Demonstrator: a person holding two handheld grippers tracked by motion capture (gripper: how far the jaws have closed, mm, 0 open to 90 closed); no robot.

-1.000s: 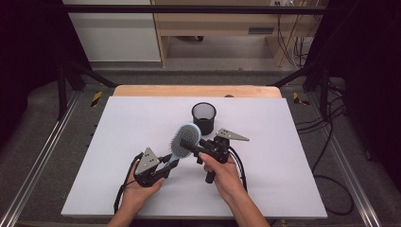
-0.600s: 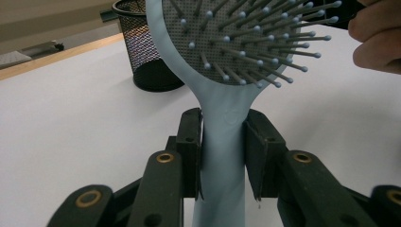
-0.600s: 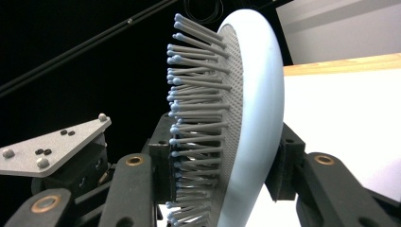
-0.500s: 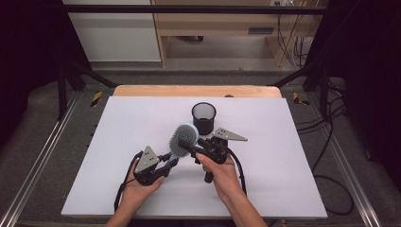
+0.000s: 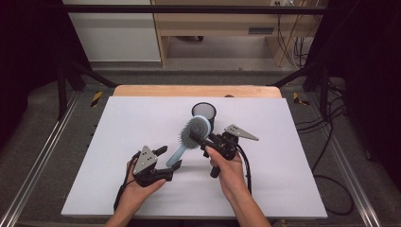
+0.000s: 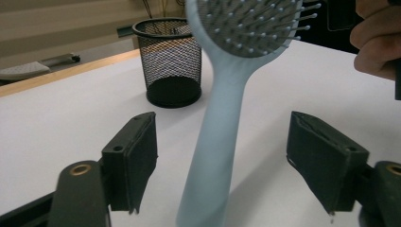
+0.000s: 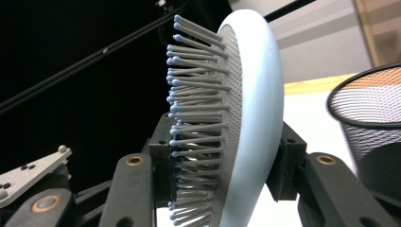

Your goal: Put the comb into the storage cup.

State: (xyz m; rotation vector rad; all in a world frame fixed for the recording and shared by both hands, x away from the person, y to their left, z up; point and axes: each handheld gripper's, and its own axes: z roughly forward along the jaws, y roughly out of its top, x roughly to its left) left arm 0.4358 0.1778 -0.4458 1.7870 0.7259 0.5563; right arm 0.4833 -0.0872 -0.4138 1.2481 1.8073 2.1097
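Observation:
A light blue hairbrush (image 5: pixel 196 130) hangs tilted above the white table, bristles toward the left. My right gripper (image 5: pixel 200 137) is shut on its oval head (image 7: pixel 255 118), one pad in the bristles and one on the smooth back. My left gripper (image 5: pixel 169 158) sits low at the brush's handle end. Its jaws have just been opening, and the handle (image 6: pixel 220 142) stands between the two pads without touching either. A black mesh cup (image 5: pixel 204 111) stands upright just behind the brush head.
The white tabletop (image 5: pixel 293 161) has a wooden strip along its far edge. Black cables trail from both grippers toward the person. A hand (image 6: pixel 378 42) shows at the upper right of the left gripper view. The mesh cup (image 7: pixel 373 123) is close on the right.
The left gripper's jaws have spread apart and let go of the brush handle. The right gripper keeps its hold on the head, and both hands stay about where they were.

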